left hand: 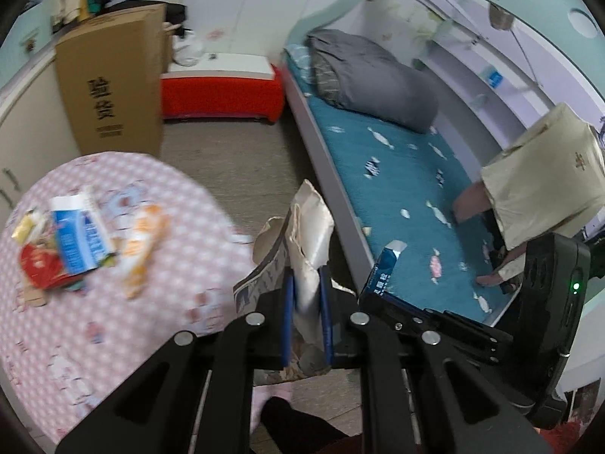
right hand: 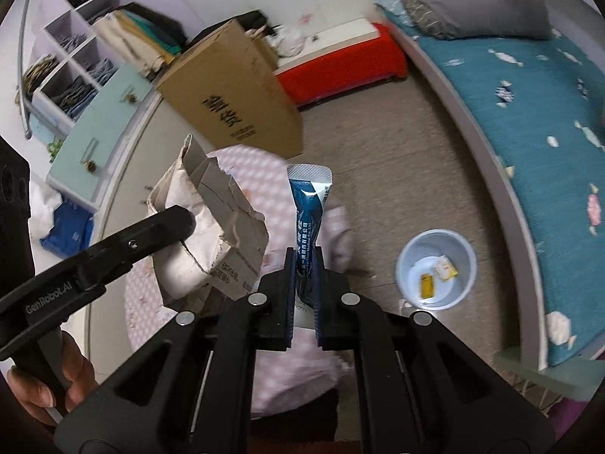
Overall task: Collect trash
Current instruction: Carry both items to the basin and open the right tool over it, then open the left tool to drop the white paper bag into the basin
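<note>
Torn carton [left hand: 302, 234] is seen between the left gripper [left hand: 306, 302] jaws, w/ table [left hand: 113, 321] to their left and bed [left hand: 397, 174] to their right. Sachet [right hand: 308, 223] is seen between the right gripper [right hand: 305, 291] jaws; bin [right hand: 436, 276] sits on floor to their right, w/ two scraps in it. Cardboard box [right hand: 234, 90] stands beyond the table.

Bare floor [right hand: 382, 174] lies open around the bin [right hand: 436, 274]; bed frame [right hand: 487, 159] just beside it, cardboard box [right hand: 230, 90] well apart.
</note>
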Demonstrator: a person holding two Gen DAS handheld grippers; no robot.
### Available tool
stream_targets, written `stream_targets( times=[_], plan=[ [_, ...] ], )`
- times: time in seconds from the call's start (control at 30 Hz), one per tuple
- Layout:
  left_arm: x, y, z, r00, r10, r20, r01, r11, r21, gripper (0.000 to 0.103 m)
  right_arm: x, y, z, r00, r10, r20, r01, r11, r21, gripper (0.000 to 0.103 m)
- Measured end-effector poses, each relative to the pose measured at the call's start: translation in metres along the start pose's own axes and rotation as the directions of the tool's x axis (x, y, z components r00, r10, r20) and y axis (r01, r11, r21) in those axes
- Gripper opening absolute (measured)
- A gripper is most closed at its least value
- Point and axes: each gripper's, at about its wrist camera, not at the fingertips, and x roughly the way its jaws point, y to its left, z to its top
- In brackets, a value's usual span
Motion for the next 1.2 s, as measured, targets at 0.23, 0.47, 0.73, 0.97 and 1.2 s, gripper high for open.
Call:
stream_targets(
  times=[0.23, 0.47, 0.73, 0.97, 1.2],
  plan=[
    [0.045, -0.061, 0.017, 0.999, -0.041, -0.031, 0.043, 0.998, 0.052, 0.012, -0.028, -0.067, 0.019, 0.998, -0.049, 0.049, 0.046, 0.998, 0.050, 0.009],
    [0.076, -0.097, 0.038, 0.998, -0.053, -0.042, 0.057, 0.994, 0.098, 0.012, -0.030, -0.106, 0.043, 0.992, -0.072, 0.103, 0.065, 0.995, 0.070, 0.045],
    [0.104, -0.116, 0.050, 0.996, -0.054, -0.078, 0.064, 0.989, 0.135, 0.012, -0.028, -0.127, 0.049, 0.989, -0.095, 0.111, 0.085, 0.992, 0.089, 0.063],
    [0.120, -0.124, 0.056, 0.993, -0.063, -0.104, 0.078, 0.985, 0.156, 0.012, -0.033, -0.134, 0.051, 0.982, -0.138, 0.128, 0.127, 0.987, 0.096, 0.068],
    [0.130, -0.131, 0.059, 0.989, -0.085, -0.121, 0.106, 0.979, 0.177, 0.012, -0.042, -0.144, 0.051, 0.972, -0.179, 0.153, 0.161, 0.979, 0.124, 0.072]
  ],
)
